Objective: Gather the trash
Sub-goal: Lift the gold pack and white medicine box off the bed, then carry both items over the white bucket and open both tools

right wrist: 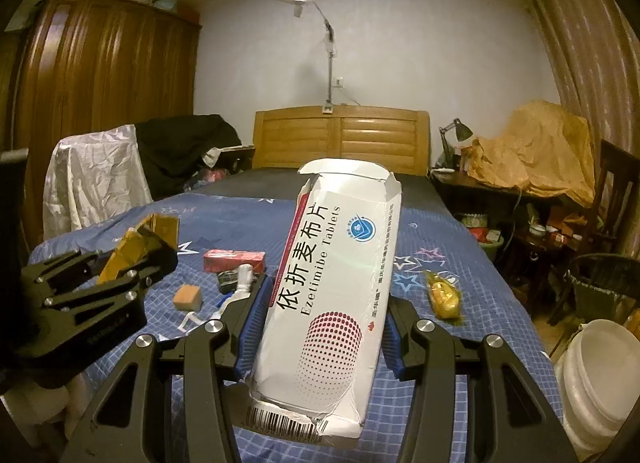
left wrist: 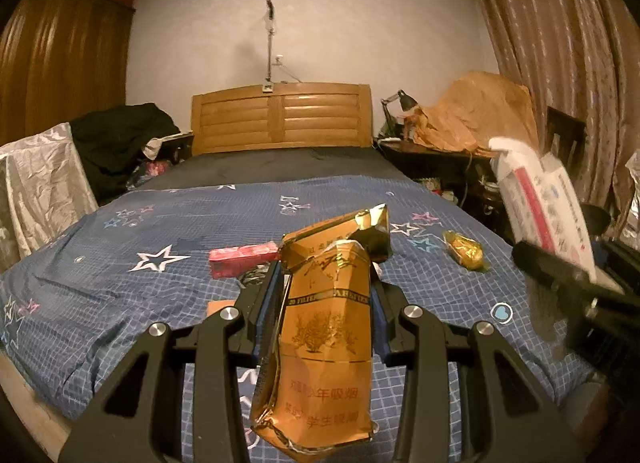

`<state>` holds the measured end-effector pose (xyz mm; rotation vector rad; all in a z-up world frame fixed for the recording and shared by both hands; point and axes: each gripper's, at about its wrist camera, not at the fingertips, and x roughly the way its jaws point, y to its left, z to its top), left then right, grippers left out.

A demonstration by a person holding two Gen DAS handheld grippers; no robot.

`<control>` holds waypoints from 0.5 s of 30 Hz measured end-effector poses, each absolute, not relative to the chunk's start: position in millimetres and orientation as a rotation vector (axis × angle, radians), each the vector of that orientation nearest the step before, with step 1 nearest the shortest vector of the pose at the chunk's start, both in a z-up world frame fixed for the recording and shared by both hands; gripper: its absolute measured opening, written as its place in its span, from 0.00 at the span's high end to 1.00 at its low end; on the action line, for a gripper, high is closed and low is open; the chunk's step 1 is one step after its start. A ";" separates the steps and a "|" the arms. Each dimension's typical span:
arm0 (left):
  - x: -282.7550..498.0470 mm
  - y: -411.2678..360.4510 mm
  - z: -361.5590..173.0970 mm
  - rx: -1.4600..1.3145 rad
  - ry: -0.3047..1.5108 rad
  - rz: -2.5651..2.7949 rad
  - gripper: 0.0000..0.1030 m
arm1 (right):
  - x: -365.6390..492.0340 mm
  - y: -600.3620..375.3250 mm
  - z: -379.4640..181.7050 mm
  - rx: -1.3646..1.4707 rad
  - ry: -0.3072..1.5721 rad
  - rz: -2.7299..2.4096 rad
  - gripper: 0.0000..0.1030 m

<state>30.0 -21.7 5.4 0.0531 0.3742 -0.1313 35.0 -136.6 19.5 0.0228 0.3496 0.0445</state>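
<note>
My left gripper (left wrist: 326, 283) is shut on a crumpled gold cigarette pack (left wrist: 324, 343) and holds it above the blue star-patterned bed (left wrist: 120, 295). My right gripper (right wrist: 326, 295) is shut on a white tablet box (right wrist: 332, 295) with an open torn top, also above the bed. The left gripper and its pack (right wrist: 136, 243) show at the left of the right wrist view; the right gripper with its box (left wrist: 544, 199) shows blurred at the right of the left wrist view. On the bed lie a red box (left wrist: 244, 257), a yellow wrapper (left wrist: 466, 251), an orange cube (right wrist: 188, 297) and white scraps (right wrist: 240, 287).
A black mesh bin (right wrist: 600, 283) and a white bucket (right wrist: 600, 383) stand on the floor right of the bed. A cluttered dark desk (right wrist: 500, 191) with a lamp is at the right. A wardrobe (right wrist: 100, 103) and a draped chair (right wrist: 96, 183) are left.
</note>
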 end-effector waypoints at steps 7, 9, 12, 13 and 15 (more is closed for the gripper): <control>52.4 -71.8 11.4 0.100 0.395 -0.226 0.62 | 37.2 -194.9 38.2 0.059 0.390 -0.028 0.51; 56.4 -90.7 13.7 0.115 0.396 -0.259 0.62 | 32.4 -221.5 41.2 0.072 0.398 -0.066 0.51; 61.1 -128.3 15.0 0.142 0.401 -0.326 0.62 | 26.4 -260.4 43.4 0.088 0.414 -0.112 0.51; 63.4 -141.9 15.6 0.150 0.405 -0.352 0.62 | 22.8 -275.9 44.0 0.093 0.420 -0.135 0.51; 67.3 -170.6 15.2 0.176 0.412 -0.402 0.62 | 15.2 -307.9 45.6 0.099 0.431 -0.178 0.51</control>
